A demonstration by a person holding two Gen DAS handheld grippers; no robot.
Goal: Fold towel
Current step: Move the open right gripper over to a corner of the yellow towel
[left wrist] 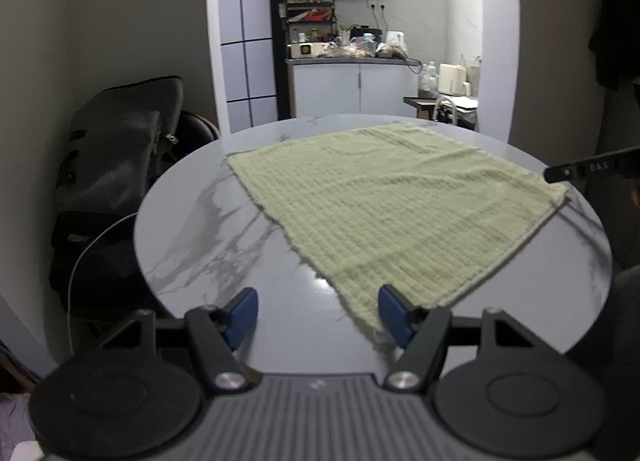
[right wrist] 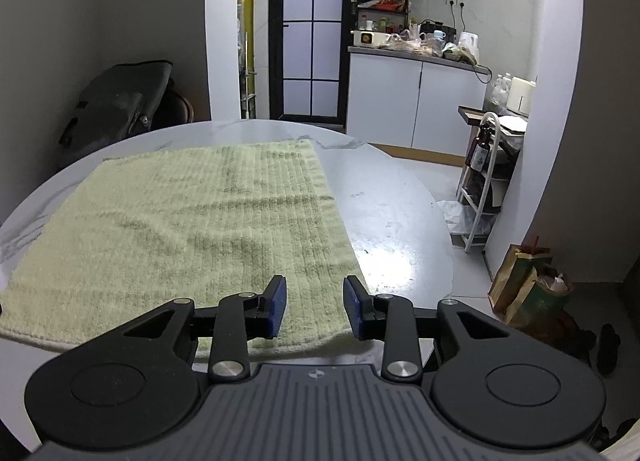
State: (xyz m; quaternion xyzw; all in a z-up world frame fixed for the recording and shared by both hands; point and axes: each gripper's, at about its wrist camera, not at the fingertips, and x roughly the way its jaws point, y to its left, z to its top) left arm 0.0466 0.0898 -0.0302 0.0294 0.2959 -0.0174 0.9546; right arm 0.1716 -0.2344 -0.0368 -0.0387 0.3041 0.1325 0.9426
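Now, with the pale green towel lying flat on the round marble table, both the left gripper and right gripper gape unclamped at its near corners, so each should pinch only the hem.

left hand-held gripper: jaws wide apart | right hand-held gripper: jaws apart, seemingly empty

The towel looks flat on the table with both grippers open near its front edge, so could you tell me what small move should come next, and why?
Probably ease both grippers forward and close them on the near corners: the towel lies unfolded, with left gripper and right gripper open, gripping nothing.
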